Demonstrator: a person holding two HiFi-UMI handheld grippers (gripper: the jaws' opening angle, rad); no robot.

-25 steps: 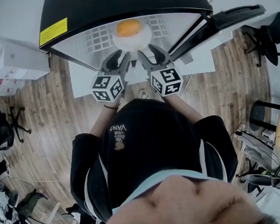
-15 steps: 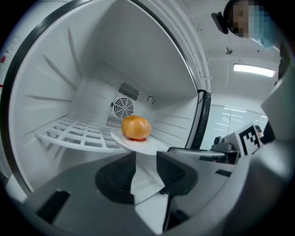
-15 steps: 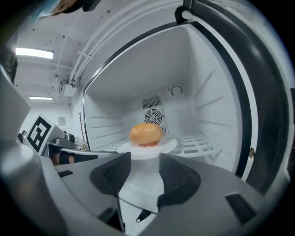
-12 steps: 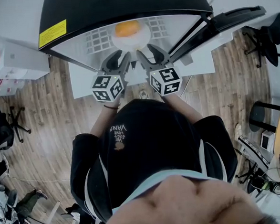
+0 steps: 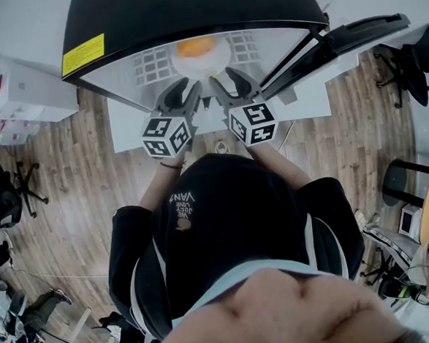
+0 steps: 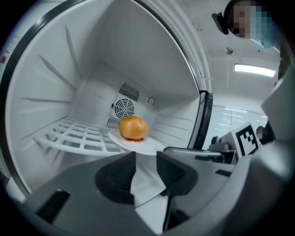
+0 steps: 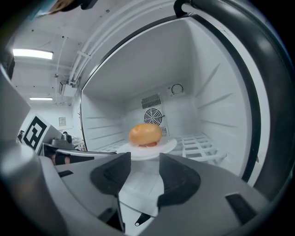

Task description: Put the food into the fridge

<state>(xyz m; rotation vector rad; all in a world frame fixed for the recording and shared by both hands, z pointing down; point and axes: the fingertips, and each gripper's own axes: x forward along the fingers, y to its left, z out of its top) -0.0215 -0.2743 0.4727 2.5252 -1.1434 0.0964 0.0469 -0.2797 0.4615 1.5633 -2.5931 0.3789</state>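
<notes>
Left hand-held gripper (image 6: 146, 156) and right hand-held gripper (image 7: 145, 157) are side by side at the fridge mouth, jaws wide, nothing between them. Neither has shifted this past second. Just past their tips, a white plate (image 6: 148, 147) bearing the bun (image 6: 134, 128) rests on the grid shelf (image 6: 73, 136) inside the fridge (image 7: 221, 92), touched by neither. Food looks delivered; withdrawing likely remains.

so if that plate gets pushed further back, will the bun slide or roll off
Probably stays: the bun sits flat on the plate, though a jolt might shift it. The plate looks smooth and stiff, so it would likely slide across the grid shelf, maybe catching on gaps.
</notes>
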